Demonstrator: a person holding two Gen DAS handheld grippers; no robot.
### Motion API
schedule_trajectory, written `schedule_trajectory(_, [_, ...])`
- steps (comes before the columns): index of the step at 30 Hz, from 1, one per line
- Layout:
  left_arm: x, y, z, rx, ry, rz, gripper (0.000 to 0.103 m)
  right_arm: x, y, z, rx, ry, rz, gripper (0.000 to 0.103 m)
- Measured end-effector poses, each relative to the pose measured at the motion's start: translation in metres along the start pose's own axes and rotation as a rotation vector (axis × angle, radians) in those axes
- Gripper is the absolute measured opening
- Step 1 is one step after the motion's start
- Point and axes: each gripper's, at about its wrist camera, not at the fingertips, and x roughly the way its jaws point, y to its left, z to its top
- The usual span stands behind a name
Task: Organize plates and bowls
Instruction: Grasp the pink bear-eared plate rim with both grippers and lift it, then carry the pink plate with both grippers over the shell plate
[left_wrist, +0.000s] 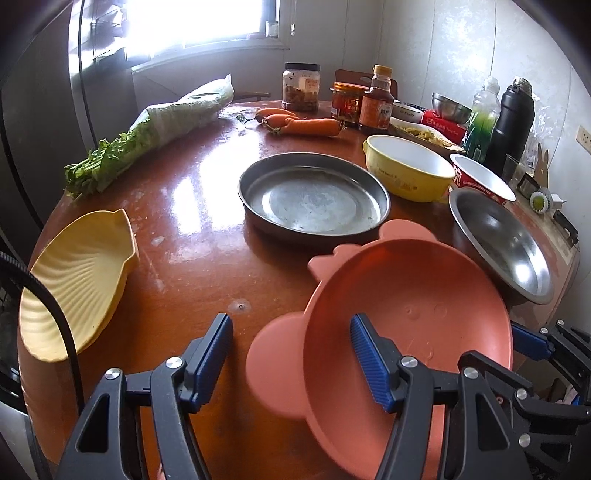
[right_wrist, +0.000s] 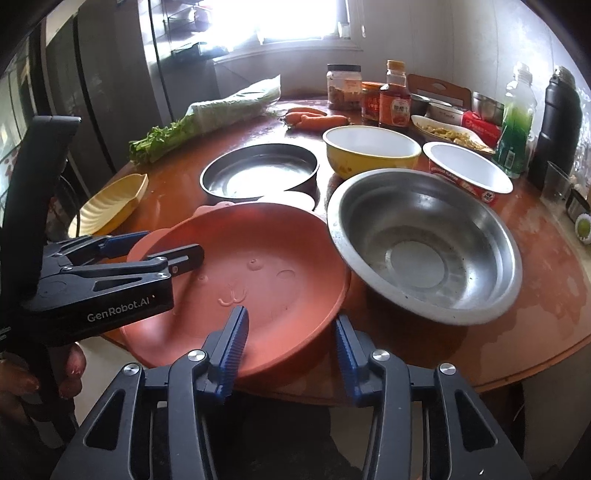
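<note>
Two grippers are straddling the pink plate's (right_wrist: 236, 273) near rim at the table's (right_wrist: 535, 325) near edge: left gripper (left_wrist: 291, 354) and right gripper (right_wrist: 291, 336) both apart, unclamped. Next move probably calls for clamping, then lifting.

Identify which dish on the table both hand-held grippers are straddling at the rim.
The salmon-pink bowl with ear-shaped tabs. The left hand-held gripper and right hand-held gripper each have one finger inside it; the steel bowl and shallow steel pan are untouched.
</note>
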Motion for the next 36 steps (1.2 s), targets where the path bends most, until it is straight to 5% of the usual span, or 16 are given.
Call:
schedule_trajectory(3, [-0.001, -0.001, 0.0, 0.006, -0.008, -0.026, 0.049, 0.002, 0.001, 0.002, -0.01, -0.003, -0.01, 0.041])
schedule_trajectory(8, [-0.006, 0.0, -0.002, 0.007, -0.017, -0.009, 0.045, 0.006, 0.004, 0.005, -0.01, 0.005, -0.03, 0.04])
schedule_trajectory(36, [-0.08, 0.106, 0.008, -0.149, -0.17, 0.139, 0.045, -0.001, 0.108, 0.076, -0.172, -0.147, 0.08, 0.039])
